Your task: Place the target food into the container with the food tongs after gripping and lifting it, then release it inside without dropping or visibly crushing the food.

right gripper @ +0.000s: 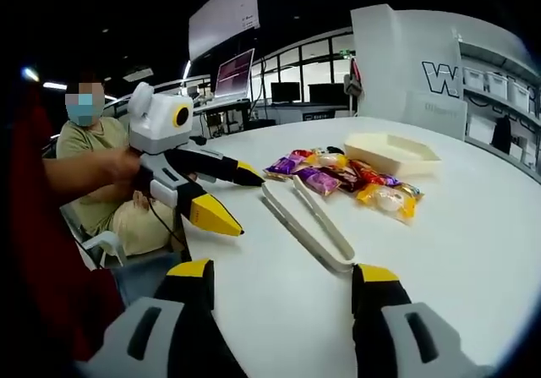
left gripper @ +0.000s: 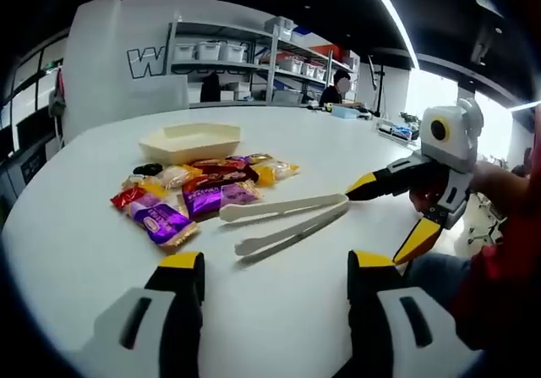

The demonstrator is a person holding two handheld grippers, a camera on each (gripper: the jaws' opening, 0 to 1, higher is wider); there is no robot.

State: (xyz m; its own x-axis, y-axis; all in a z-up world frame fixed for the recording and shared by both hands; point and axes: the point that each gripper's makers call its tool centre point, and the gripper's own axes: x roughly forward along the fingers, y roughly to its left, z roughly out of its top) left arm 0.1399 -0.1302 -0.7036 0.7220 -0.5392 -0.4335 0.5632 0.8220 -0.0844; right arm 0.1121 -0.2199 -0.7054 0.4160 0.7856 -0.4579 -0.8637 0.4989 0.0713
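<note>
The long white plastic tongs (left gripper: 287, 221) lie flat on the round white worktop (left gripper: 76, 243), in the middle of the left gripper view. Nobody holds them yet. The left gripper (left gripper: 275, 272) and the right gripper (right gripper: 283, 281) are both wide and hold nothing. The pile of shiny wrapped snacks (left gripper: 190, 196) sits just beside the tongs. The cream paper tray (left gripper: 190, 141) waits above the pile. I think the next move is picking up the tongs by the joined end.

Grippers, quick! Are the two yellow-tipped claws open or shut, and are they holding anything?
Left gripper: open, holding nothing, beside the white plastic food tongs.
Right gripper: open, holding nothing, near the tongs' tips.
</note>
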